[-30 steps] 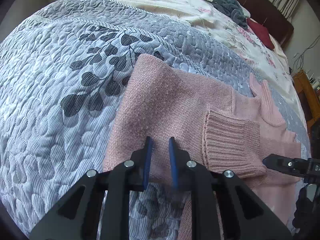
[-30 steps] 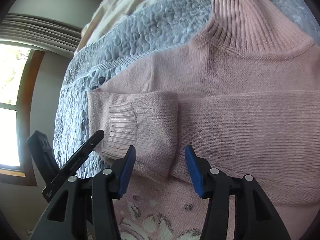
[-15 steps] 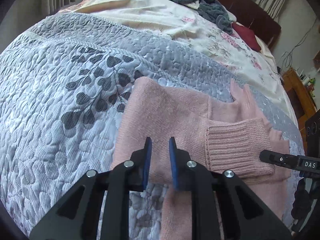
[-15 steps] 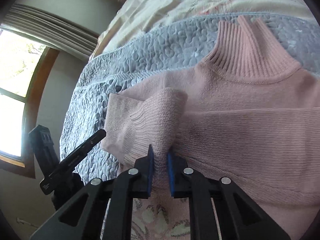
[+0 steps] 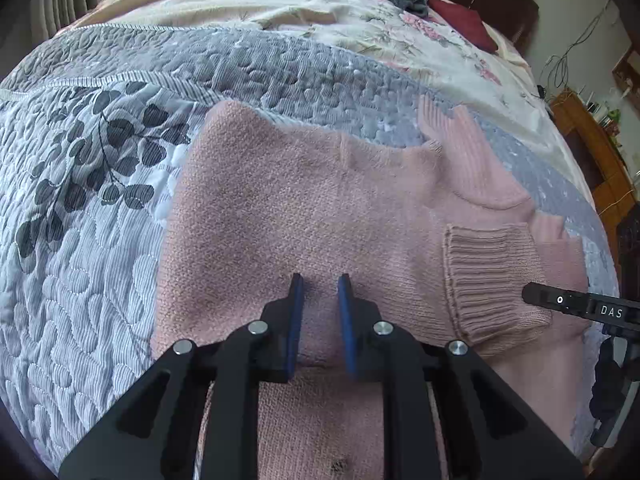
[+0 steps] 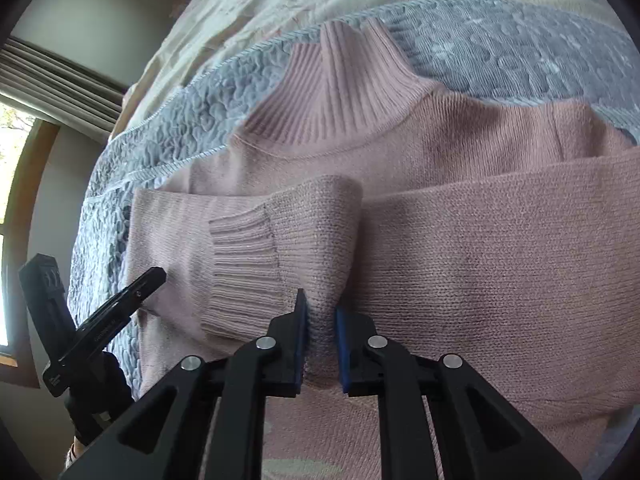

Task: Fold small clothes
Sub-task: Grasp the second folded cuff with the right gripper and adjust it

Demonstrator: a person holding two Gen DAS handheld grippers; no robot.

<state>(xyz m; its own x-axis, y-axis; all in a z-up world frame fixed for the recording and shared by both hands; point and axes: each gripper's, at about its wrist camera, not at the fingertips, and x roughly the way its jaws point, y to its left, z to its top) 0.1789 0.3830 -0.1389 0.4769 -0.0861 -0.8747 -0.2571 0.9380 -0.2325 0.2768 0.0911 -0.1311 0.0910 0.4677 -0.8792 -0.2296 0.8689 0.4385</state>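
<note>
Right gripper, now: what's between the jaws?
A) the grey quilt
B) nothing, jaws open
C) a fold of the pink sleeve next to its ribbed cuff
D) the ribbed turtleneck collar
C: in the right wrist view the right gripper has its jaws shut on a bunched fold of the pink sleeve beside the ribbed cuff; the collar lies untouched further up.

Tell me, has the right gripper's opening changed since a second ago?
Yes. The right gripper was wide open a second ago, its fingers either side of the folded sleeve; now it is shut on that sleeve, with the collar lying beyond.
</note>
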